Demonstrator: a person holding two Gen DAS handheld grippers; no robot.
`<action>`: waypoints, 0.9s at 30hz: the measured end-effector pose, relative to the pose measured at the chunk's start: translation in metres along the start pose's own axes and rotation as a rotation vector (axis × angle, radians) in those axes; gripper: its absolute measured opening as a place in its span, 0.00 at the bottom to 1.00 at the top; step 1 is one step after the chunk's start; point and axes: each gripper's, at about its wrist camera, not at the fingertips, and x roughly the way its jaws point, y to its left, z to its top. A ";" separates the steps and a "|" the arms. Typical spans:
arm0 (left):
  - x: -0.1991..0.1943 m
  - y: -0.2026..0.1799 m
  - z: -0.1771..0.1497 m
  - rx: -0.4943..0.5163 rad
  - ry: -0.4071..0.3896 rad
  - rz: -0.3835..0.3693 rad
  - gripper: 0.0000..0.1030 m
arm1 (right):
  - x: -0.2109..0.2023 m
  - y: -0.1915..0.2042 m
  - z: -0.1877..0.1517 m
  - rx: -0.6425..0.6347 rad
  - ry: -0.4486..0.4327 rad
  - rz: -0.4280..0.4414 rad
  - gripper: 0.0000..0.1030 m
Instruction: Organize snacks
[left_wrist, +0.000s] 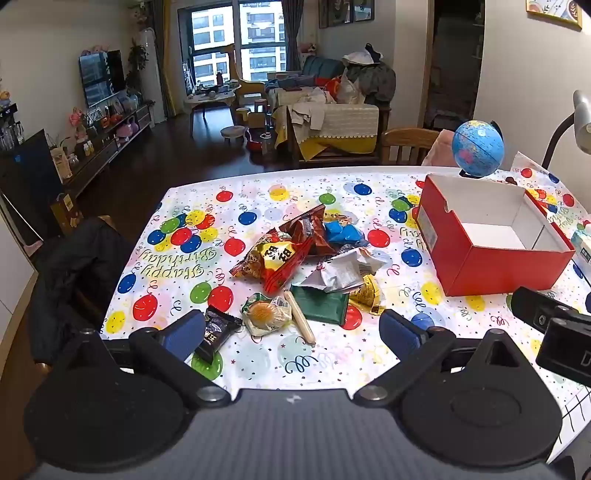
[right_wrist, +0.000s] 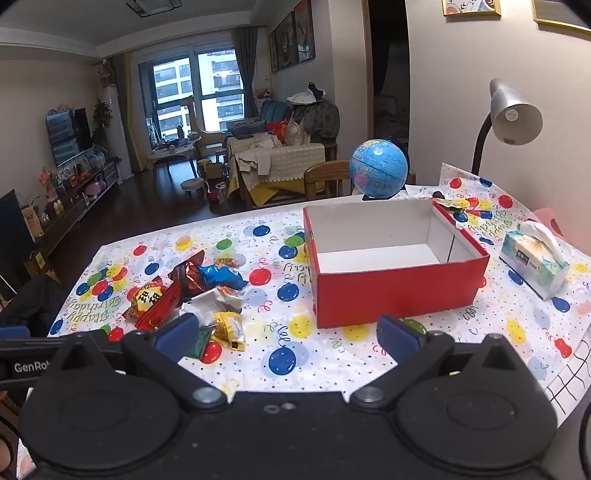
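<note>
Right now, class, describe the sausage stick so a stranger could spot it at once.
Start at the red box on the balloon tablecloth, then go left to the snack pile. At its near edge lies the sausage stick, beside a clear-wrapped round pastry. It alone is a thin, pale tan rod; its neighbours are flat packets.

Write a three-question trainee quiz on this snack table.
1. True or false: the red box already holds snacks.
2. Which lies nearest the left gripper? A) globe B) sausage stick C) tissue pack
3. Fill in: both grippers' jaws stand ____.

Key:
1. False; only its white inside shows.
2. B
3. open; the right gripper holds nothing either.
</note>
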 end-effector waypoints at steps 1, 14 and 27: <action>0.000 0.000 0.000 0.004 -0.004 0.003 0.98 | 0.000 0.000 0.000 -0.001 -0.005 -0.002 1.00; -0.005 0.003 0.000 -0.009 -0.016 0.001 0.98 | -0.007 0.003 0.006 -0.005 -0.007 -0.001 1.00; -0.004 0.009 0.002 -0.019 -0.014 0.005 0.98 | 0.001 0.008 0.002 -0.023 -0.009 0.014 1.00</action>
